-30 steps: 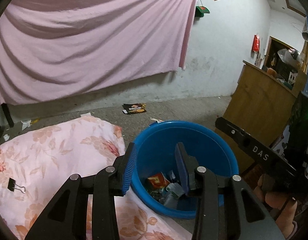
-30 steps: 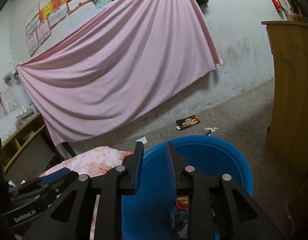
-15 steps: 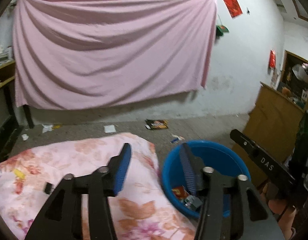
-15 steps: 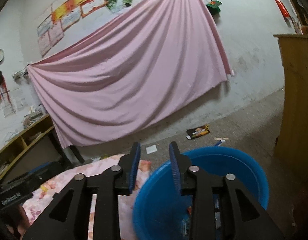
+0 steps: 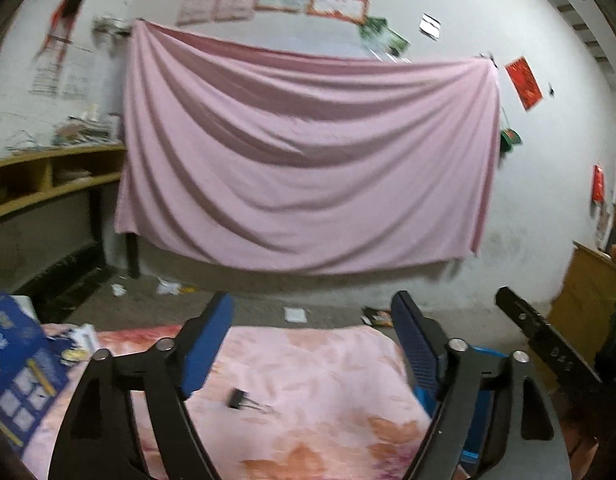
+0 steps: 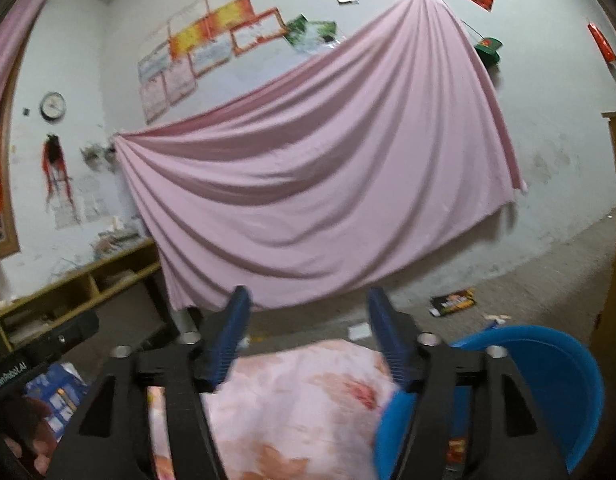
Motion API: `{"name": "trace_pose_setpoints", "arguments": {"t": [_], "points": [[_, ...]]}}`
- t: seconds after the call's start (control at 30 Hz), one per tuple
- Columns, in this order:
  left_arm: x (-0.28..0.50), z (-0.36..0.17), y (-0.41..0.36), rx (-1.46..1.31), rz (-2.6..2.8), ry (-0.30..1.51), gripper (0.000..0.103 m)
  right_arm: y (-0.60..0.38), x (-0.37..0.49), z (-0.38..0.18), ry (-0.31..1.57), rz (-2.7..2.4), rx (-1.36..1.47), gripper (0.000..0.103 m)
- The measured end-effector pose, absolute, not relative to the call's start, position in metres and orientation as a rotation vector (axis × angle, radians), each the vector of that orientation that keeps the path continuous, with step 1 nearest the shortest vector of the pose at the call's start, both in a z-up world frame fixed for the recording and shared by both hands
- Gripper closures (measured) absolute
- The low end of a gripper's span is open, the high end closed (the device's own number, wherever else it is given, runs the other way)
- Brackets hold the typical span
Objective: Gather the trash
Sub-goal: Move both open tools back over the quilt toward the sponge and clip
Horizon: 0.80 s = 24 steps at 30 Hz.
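The left gripper (image 5: 311, 344) is held wide open; nothing is gripped between its blue pads (image 5: 206, 344). Below and between the fingers a black binder clip (image 5: 242, 398) is seen lying on the pink floral cloth (image 5: 327, 380), apart from both pads. To the left of the left finger a blue box (image 5: 16, 364) rests at the cloth's edge, with small paper items just beside it. Behind the right finger part of the blue trash bucket (image 5: 479, 396) is visible, mostly hidden by the gripper frame. Further right a black bar of the other gripper crosses the view.

The right gripper (image 6: 308, 336) is likewise spread open and empty. The floral cloth is seen directly beneath its fingers. The blue bucket (image 6: 547, 376) sits to the lower right, partly masked by the right finger; a scrap of trash is glimpsed inside, detail unclear.

Beyond both grippers, on the concrete floor (image 6: 527, 280), a dark snack wrapper (image 6: 453, 302) and white paper scraps (image 5: 168, 286) are noted, well apart from the bucket. A large pink sheet (image 5: 308, 168) is hung on the wall behind. A wooden shelf (image 5: 48, 184) stands far left, a wooden cabinet (image 5: 587, 292) far right. Both views are slightly blurred.
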<state>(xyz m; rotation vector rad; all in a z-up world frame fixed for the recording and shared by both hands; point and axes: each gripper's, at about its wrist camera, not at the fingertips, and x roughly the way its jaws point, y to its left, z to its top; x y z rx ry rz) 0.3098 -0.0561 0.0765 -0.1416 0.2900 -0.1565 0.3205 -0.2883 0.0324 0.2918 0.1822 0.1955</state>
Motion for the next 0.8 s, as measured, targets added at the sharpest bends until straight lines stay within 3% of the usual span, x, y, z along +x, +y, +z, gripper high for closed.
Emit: {"name": "trace_pose_setpoints", "arguments": {"t": [0.07, 0.17, 0.23, 0.8], "points": [[0.302, 0.078, -0.04, -0.153, -0.112, 0.252, 0.004, -0.278, 0.317, 0.037, 0.137, 0.221, 0.295, 0.024], [0.29, 0.076, -0.016, -0.178, -0.04, 0.194, 0.002, -0.263, 0.312, 0.043, 0.089, 0.253, 0.279, 0.015], [0.285, 0.075, -0.004, -0.179, 0.011, 0.168, 0.002, -0.254, 0.309, 0.045, 0.06, 0.27, 0.27, 0.0], [0.279, 0.047, 0.053, -0.134, 0.099, 0.154, 0.002, -0.182, 0.308, 0.038, 0.018, 0.362, 0.063, 0.0]]}}
